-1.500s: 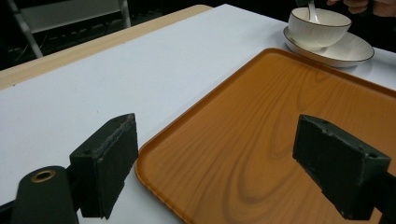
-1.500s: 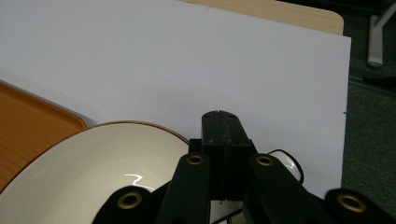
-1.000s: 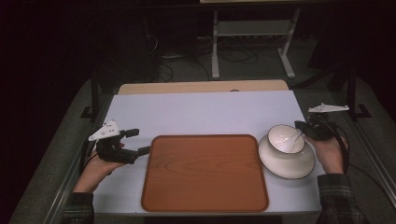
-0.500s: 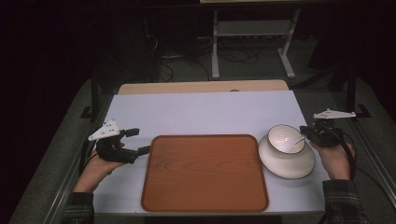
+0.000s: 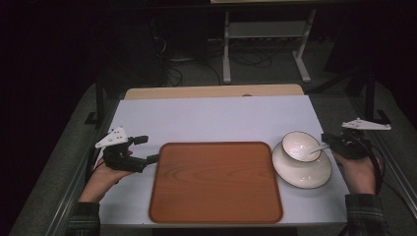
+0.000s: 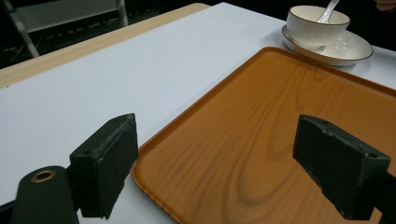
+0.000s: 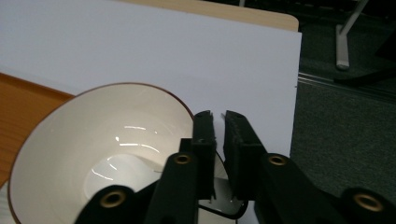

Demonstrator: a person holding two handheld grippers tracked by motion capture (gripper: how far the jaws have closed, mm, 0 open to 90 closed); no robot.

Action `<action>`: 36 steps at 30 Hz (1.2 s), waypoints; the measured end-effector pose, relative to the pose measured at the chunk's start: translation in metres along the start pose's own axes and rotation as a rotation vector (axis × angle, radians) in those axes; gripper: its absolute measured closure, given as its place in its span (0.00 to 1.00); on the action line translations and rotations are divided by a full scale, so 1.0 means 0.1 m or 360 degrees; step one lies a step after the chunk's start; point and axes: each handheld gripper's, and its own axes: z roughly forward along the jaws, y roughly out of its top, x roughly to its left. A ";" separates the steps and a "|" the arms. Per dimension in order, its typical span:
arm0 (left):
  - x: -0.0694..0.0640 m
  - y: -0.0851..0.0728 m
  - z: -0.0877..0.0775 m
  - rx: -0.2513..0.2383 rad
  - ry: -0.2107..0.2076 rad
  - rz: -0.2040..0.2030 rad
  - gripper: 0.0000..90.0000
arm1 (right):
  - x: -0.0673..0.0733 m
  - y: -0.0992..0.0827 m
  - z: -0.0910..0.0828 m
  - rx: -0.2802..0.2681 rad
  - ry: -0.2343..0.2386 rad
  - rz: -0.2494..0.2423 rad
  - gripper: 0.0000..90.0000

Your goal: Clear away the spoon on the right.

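One white ceramic bowl with a dark rim (image 5: 301,146) sits on one white round plate (image 5: 302,169), just right of the single orange wood-grain tray (image 5: 215,182). One white spoon (image 5: 319,149) leans in the bowl; my right gripper (image 5: 328,142) pinches its handle, jaws nearly closed. My left gripper (image 5: 150,150) gapes wide and empty at the tray's left edge. I read no writing anywhere on the white table (image 5: 211,118).

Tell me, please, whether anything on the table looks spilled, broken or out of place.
Nothing stands out. The tray lies flat and bare on the table. The bowl sits upright on its plate, a spoon leaning in it. No spill or damage shows.
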 end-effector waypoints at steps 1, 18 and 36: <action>0.00 0.00 0.00 0.0000 0.0000 0.0005 0.15 | -0.01 0.00 -0.03 -0.0039 0.0025 0.0027 0.78; 0.03 -0.01 -0.05 -0.0026 0.0011 -0.0017 0.15 | -0.08 -0.22 -0.24 -0.0240 0.0058 0.0232 0.37; 0.05 0.01 -0.13 -0.0054 0.0037 -0.0019 0.15 | -0.03 -0.37 0.01 -0.0128 0.0116 0.0294 0.36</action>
